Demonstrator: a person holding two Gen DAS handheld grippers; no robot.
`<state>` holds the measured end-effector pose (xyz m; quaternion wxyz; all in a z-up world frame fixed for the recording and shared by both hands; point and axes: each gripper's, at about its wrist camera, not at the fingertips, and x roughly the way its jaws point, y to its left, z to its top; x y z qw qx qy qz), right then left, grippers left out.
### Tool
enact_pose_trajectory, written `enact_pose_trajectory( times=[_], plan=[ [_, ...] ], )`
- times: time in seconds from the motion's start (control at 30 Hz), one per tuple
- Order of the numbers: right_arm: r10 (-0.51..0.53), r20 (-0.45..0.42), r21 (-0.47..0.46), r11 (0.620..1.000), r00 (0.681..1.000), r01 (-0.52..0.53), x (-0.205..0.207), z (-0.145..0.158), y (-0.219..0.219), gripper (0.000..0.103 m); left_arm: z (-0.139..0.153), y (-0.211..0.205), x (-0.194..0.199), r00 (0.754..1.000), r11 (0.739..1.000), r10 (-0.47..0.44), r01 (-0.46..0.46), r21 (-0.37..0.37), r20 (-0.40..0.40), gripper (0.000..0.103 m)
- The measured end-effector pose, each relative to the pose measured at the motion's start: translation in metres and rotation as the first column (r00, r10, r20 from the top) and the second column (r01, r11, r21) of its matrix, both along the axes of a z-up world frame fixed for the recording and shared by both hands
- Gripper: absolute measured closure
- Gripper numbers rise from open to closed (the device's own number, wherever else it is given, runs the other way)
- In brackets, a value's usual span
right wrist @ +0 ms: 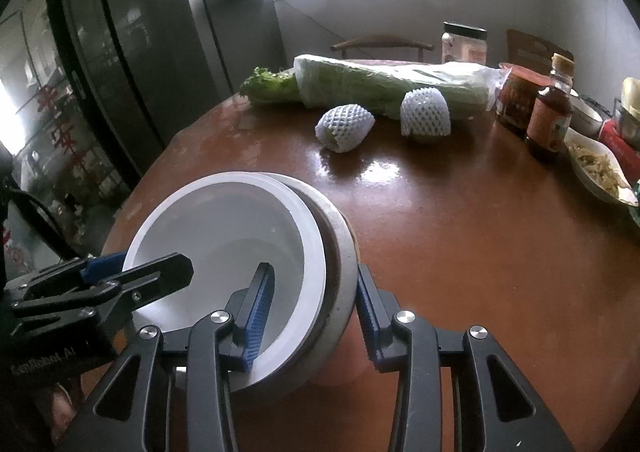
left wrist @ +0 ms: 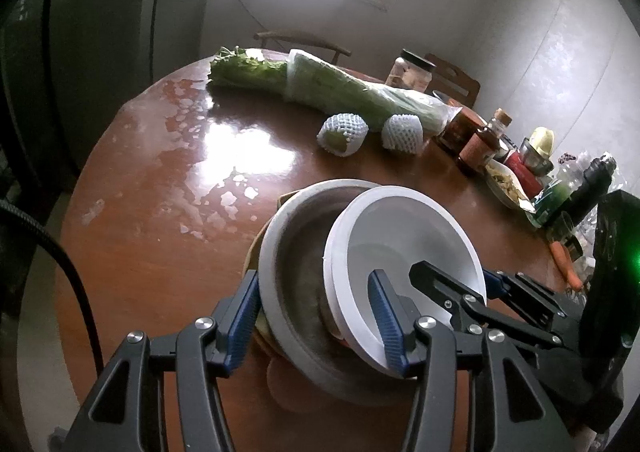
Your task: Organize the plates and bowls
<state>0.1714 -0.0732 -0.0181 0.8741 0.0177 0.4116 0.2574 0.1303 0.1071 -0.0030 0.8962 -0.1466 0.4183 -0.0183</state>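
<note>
Nearest us, our two tools grip one stack on the round brown wooden counter [left wrist: 168,252]: the left tool [left wrist: 316,316] clamps the grey metal-lined bowl [left wrist: 296,252] and the white plastic bowl [left wrist: 404,236] nested inside it, while the right tool [right wrist: 316,316] clamps the same two rims from the opposite side. Beyond lie two foam-netted fruits [right wrist: 346,126], then one bagged bunch of celery [right wrist: 384,86].

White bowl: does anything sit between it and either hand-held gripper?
Nothing visible does. Both the left hand-held gripper and the right hand-held gripper already straddle the rims of the white bowl and grey bowl.
</note>
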Motion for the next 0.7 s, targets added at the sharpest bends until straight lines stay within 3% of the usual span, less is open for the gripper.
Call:
enact_pose_trajectory(
  times=[0.7],
  plan=[
    [-0.015, 0.089, -0.033, 0.999, 0.996, 0.018, -0.008, 0.016, -0.002, 0.051, 0.013, 0.000, -0.012, 0.999, 1.000, 0.012, -0.013, 0.025, 0.037, 0.047]
  ],
)
